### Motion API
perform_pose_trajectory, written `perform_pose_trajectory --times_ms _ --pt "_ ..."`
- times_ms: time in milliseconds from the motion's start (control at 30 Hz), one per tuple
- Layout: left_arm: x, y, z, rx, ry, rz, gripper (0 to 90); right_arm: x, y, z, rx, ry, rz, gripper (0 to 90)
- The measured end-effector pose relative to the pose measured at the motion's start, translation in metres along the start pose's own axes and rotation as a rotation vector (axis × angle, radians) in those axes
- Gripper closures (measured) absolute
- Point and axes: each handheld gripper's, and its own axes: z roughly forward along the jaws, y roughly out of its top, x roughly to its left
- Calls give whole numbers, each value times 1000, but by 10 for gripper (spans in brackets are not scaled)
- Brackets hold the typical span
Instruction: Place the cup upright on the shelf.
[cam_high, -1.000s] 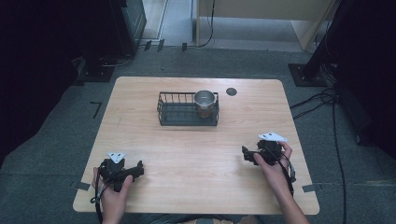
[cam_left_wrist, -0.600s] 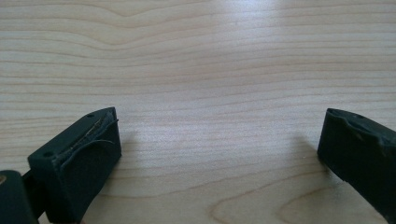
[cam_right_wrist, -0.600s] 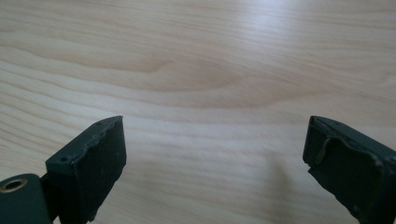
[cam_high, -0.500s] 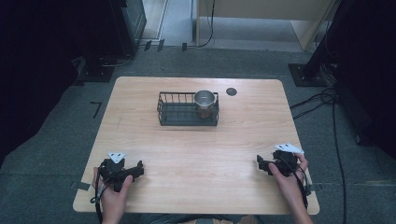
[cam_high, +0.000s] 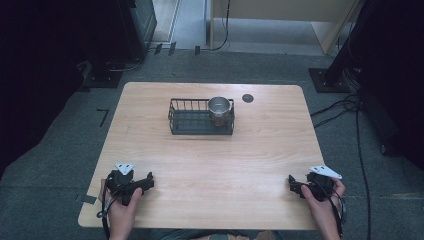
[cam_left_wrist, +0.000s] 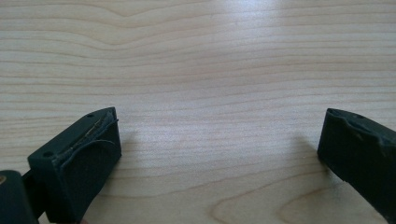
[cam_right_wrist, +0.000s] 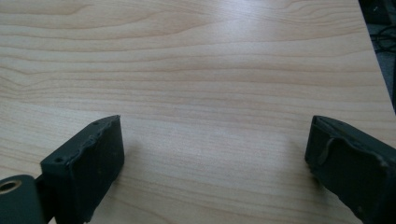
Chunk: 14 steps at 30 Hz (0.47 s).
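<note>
While a metal cup (cam_high: 219, 106) stands in the right end of a wire basket (cam_high: 190, 121) at the table's (cam_high: 215, 165) far middle, the left gripper (cam_high: 145, 183) and right gripper (cam_high: 294, 186) rest at the near corners, both with jaws spread wide and holding nothing.

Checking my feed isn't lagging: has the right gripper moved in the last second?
Yes. The right gripper has drawn back from the basket toward the table's near right corner.
</note>
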Motion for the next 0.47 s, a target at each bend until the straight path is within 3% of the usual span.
perform_pose_trajectory --times_ms 467 --pt "0 0 0 0 0 0 0 1 0 0 -1 -10 9 26"
